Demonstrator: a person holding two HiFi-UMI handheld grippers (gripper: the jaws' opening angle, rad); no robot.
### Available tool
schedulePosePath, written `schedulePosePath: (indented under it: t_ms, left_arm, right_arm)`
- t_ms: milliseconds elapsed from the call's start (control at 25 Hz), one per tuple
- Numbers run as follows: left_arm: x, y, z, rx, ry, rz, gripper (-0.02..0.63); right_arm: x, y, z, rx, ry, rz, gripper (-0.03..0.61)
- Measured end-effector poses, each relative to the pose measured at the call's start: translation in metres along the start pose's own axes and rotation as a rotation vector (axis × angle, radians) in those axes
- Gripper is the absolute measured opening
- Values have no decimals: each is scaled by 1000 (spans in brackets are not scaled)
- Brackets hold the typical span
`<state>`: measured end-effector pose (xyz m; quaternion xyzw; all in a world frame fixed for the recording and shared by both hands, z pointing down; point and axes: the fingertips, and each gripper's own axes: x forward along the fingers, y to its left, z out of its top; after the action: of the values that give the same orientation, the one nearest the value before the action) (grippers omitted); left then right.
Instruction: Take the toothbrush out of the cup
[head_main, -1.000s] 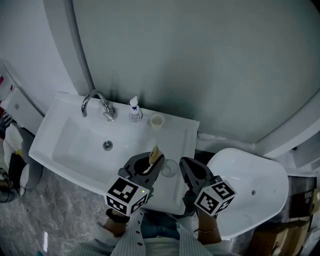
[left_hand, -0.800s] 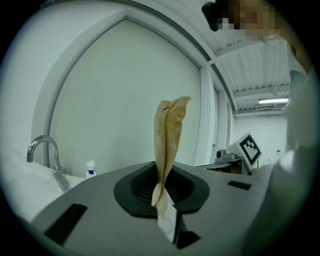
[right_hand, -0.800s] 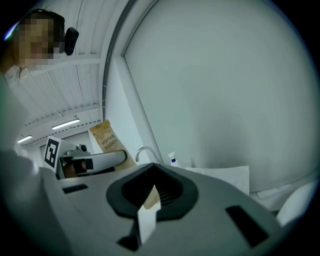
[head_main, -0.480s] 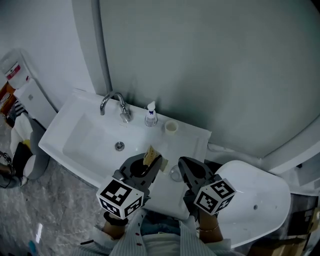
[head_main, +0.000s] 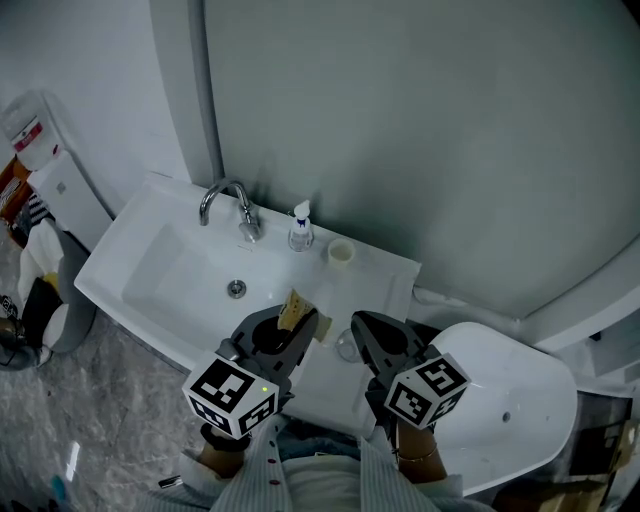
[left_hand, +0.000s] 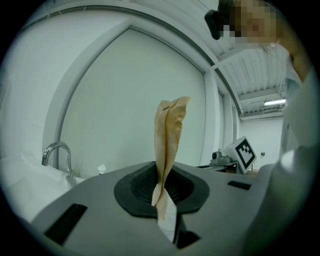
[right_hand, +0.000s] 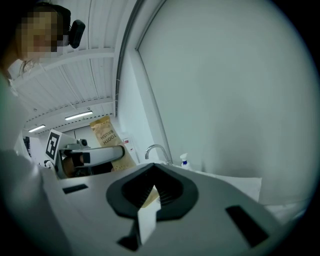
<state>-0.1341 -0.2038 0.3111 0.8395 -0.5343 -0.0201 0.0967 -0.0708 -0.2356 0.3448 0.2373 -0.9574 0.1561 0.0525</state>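
Observation:
My left gripper (head_main: 300, 326) is shut on the lower end of a tan paper toothbrush packet (head_main: 290, 309), which stands upright out of its jaws (left_hand: 169, 135). The right gripper view shows that packet's printed face (right_hand: 105, 136). My right gripper (head_main: 362, 328) is beside it, jaws together on a small tan paper scrap (right_hand: 149, 197). Between and below both grippers, a clear glass cup (head_main: 345, 347) stands on the basin's counter. No bare toothbrush shows in any view.
The white basin (head_main: 150, 262) has a chrome tap (head_main: 226, 196), a small spray bottle (head_main: 300, 228) and a little cream cup (head_main: 341, 252) along its back. A large mirror rises behind. A white toilet (head_main: 520, 395) stands at the right.
Both grippers have lifted a little over the counter's front, the packet still in the left one. The head view has swung slightly. Little has moved in the last half second.

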Motion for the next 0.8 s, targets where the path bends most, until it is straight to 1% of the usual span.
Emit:
schedulePosePath:
  t_ms: [280, 800]
  left_arm:
    - [6, -4, -1, 3, 3, -24, 38]
    - [16, -11, -3, 1, 11, -40, 38]
  right_arm:
    - [3, 0, 1, -18, 5, 3, 11]
    - [-3, -8, 4, -22, 1, -12, 11]
